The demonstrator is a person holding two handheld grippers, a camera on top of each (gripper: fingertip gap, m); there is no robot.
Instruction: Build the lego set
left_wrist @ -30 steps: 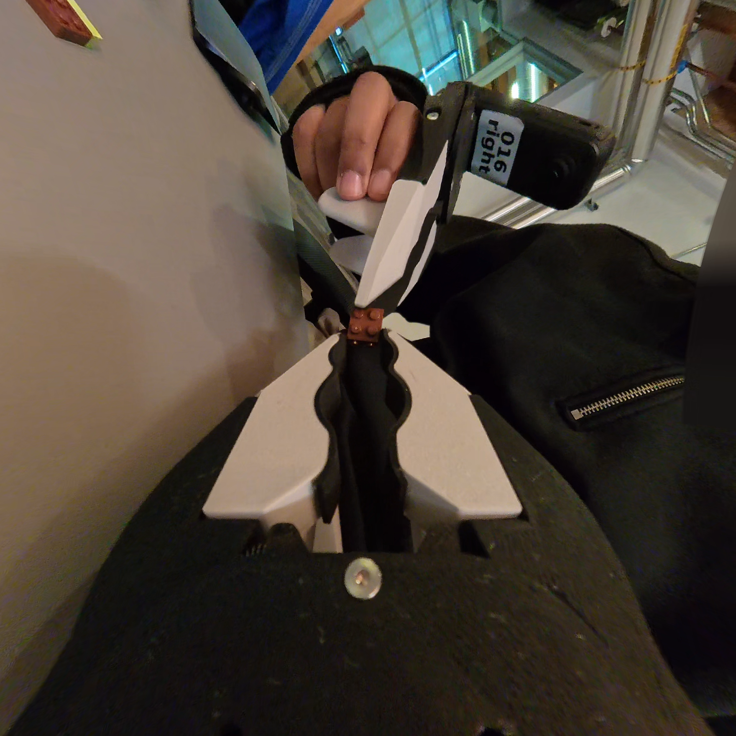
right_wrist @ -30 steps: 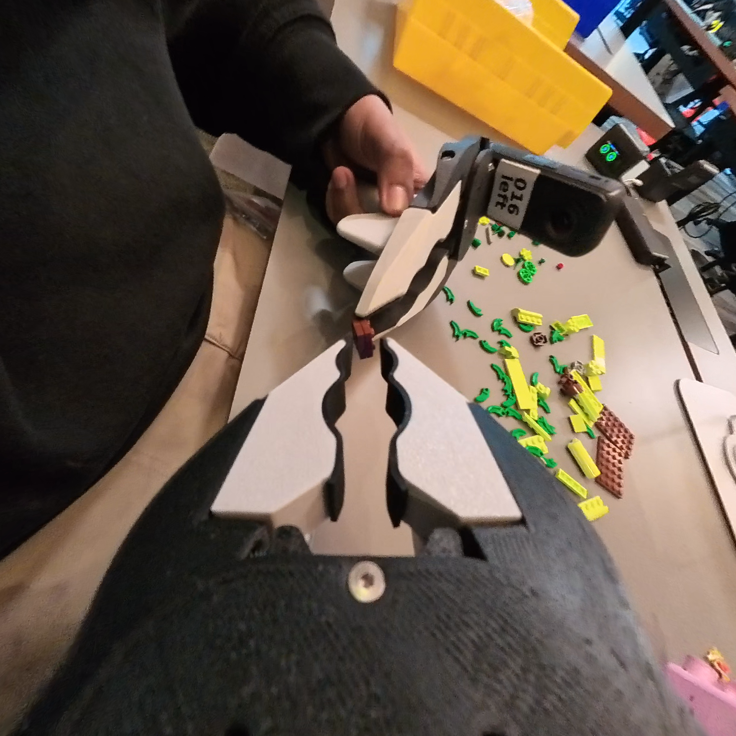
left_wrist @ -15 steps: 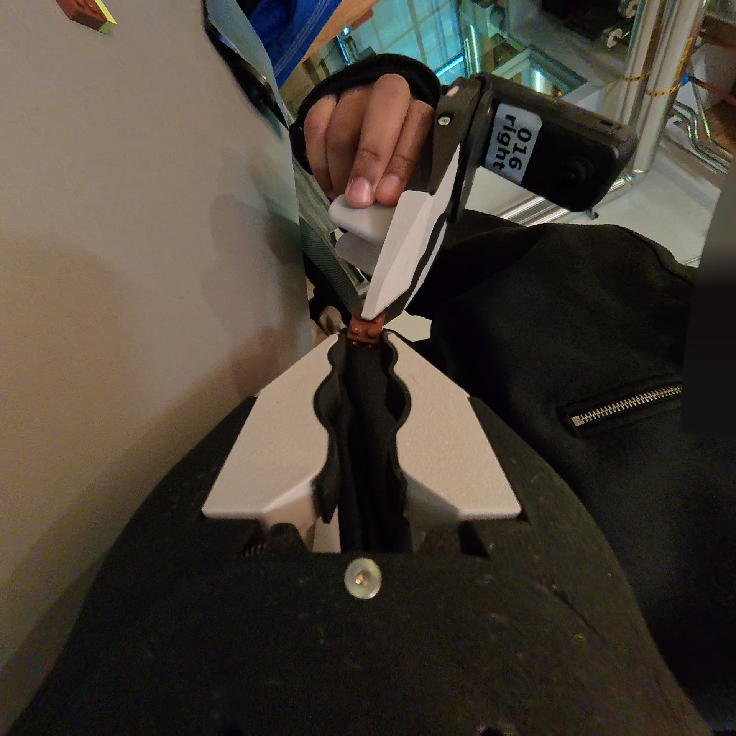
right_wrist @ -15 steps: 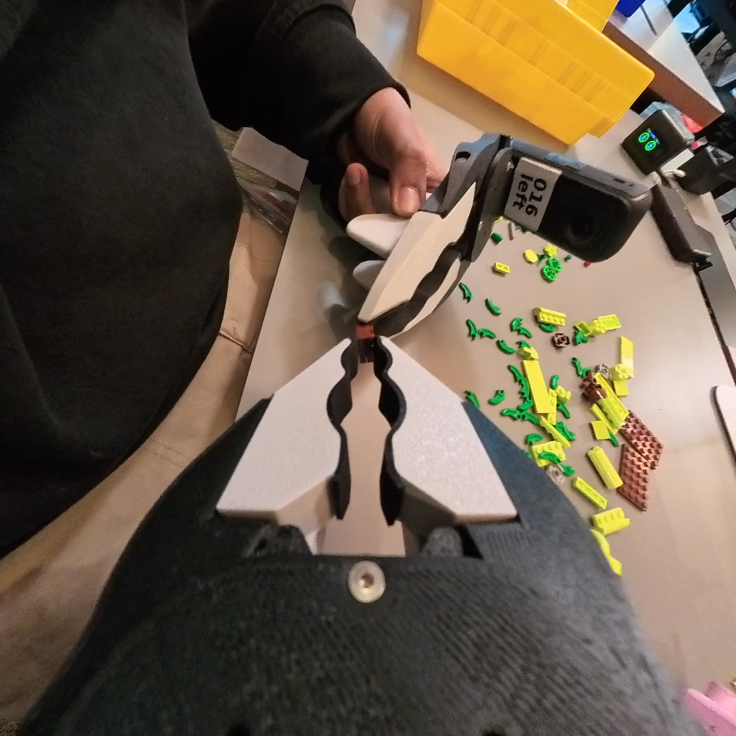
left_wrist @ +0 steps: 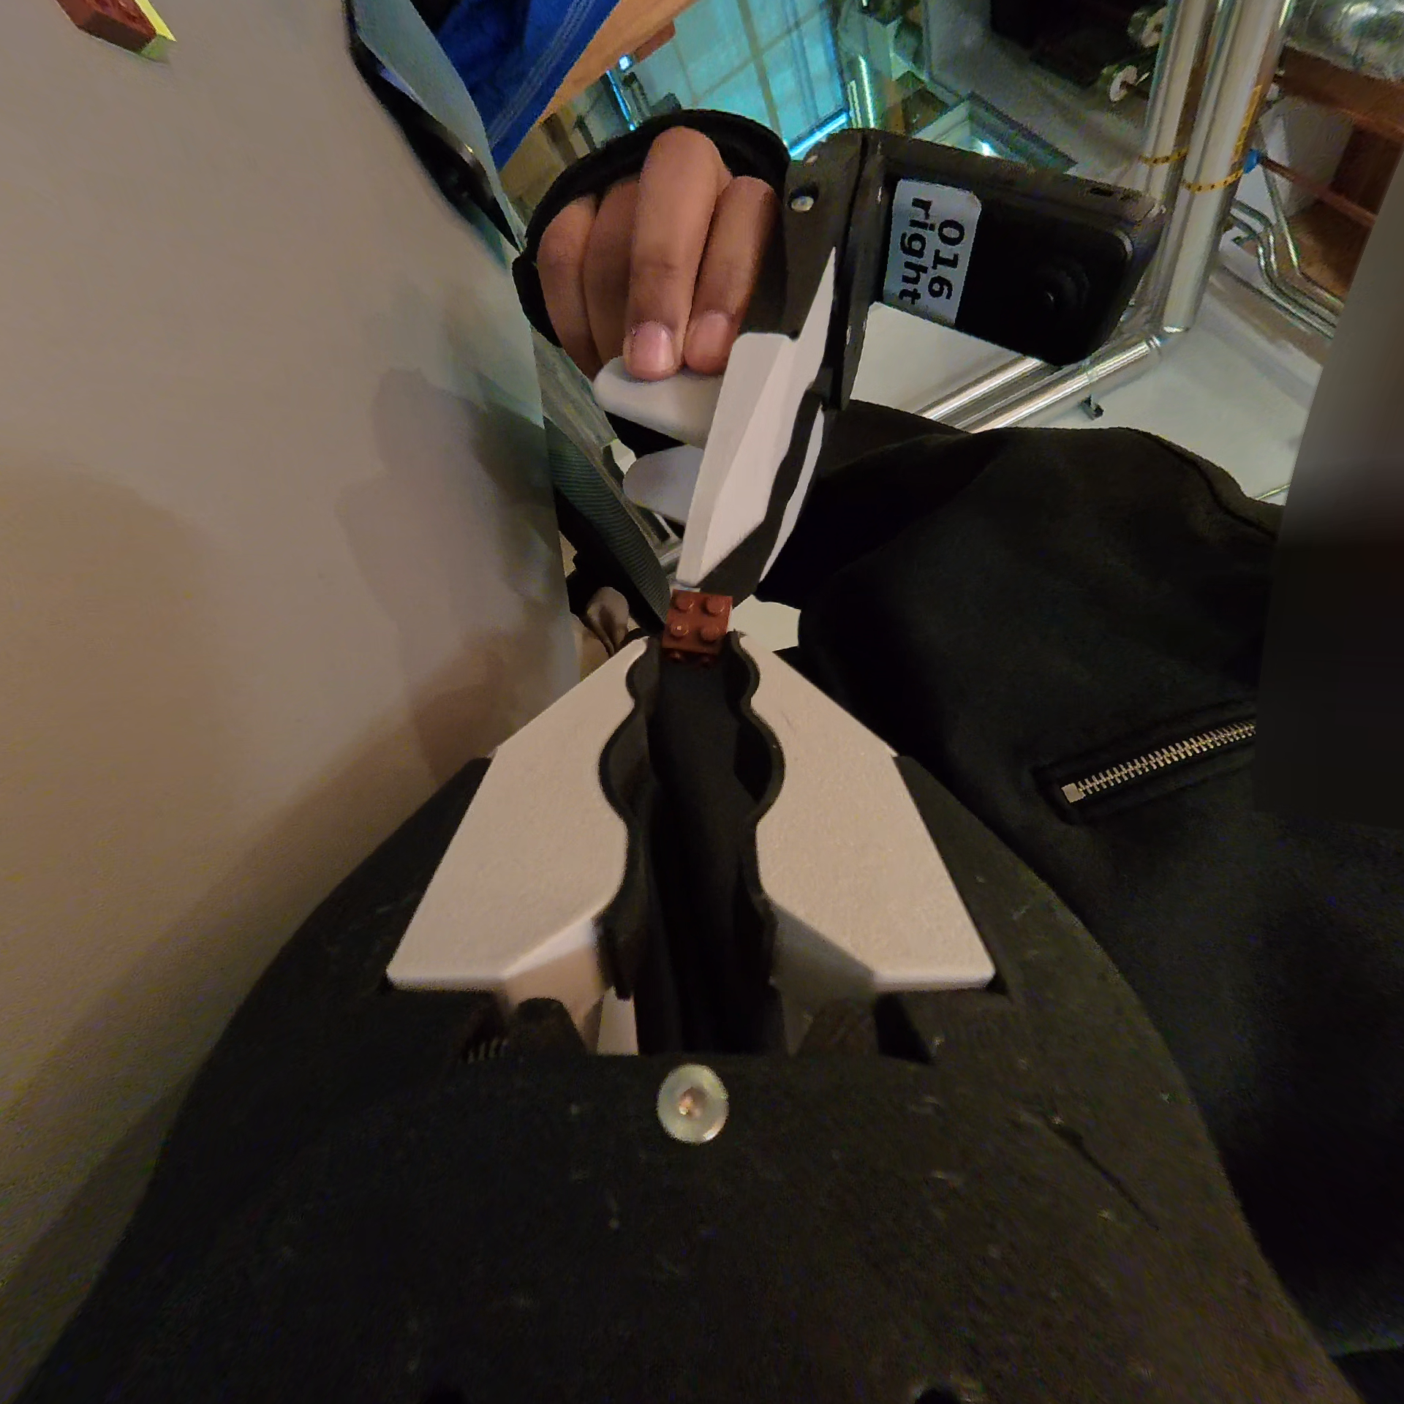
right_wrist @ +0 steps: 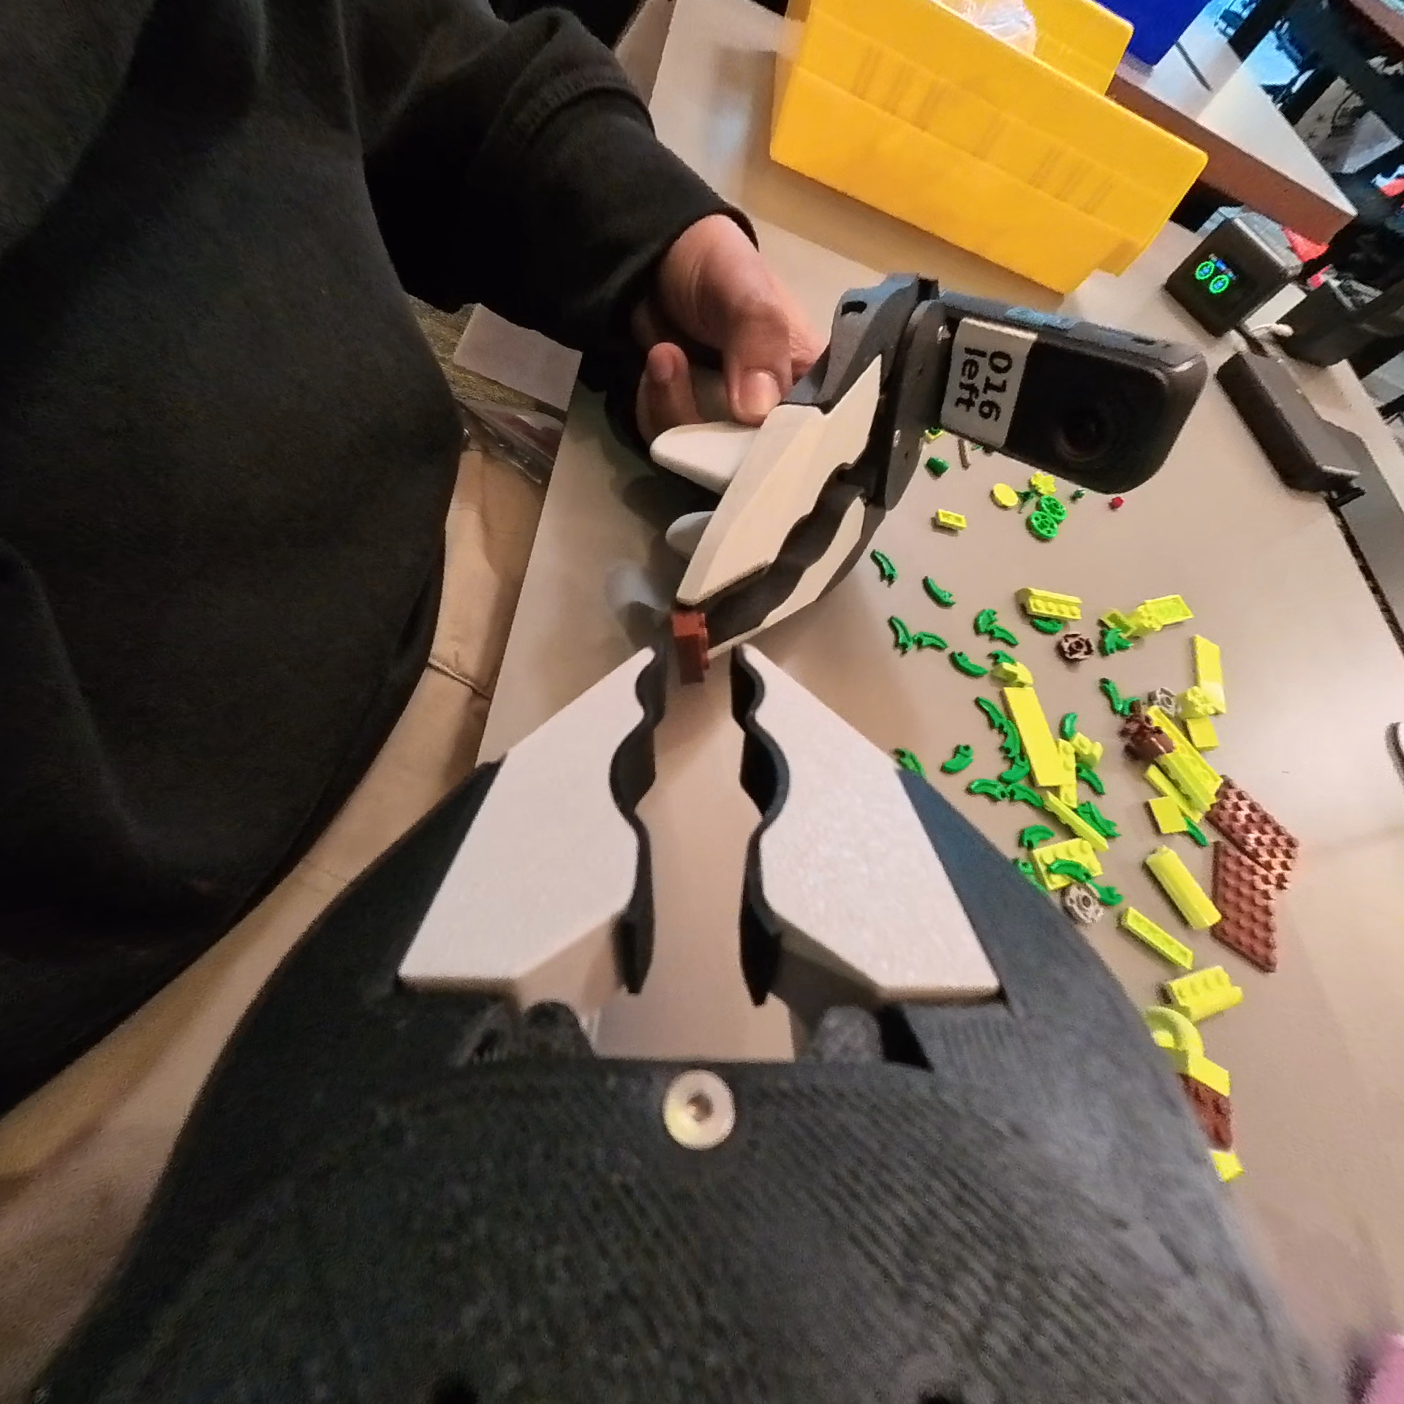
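Note:
A small brown brick (left_wrist: 697, 627) is clamped between the tips of my left gripper (left_wrist: 697, 646), held in the air beside the table edge. My right gripper (left_wrist: 710, 585) comes in from above, its tips at the brick's far side. In the right wrist view my right gripper (right_wrist: 699, 665) is open. The brown brick (right_wrist: 690, 646) sits between its tips, close to the left fingertip (right_wrist: 653, 668), with a gap on the right. My left gripper (right_wrist: 703, 615) reaches the brick from above there.
Loose green and yellow pieces (right_wrist: 1048, 760) and brown plates (right_wrist: 1246, 858) lie scattered on the grey table (right_wrist: 1139, 570). A yellow bin (right_wrist: 972, 144) and a small black device (right_wrist: 1215, 277) stand at the back. The person's black jacket (right_wrist: 228, 456) fills the left. My left and right fingertips are right by each other.
My right gripper's jaws narrowed around the brick half a second ago and now stand wider apart. My left gripper still holds the brick in about the same place.

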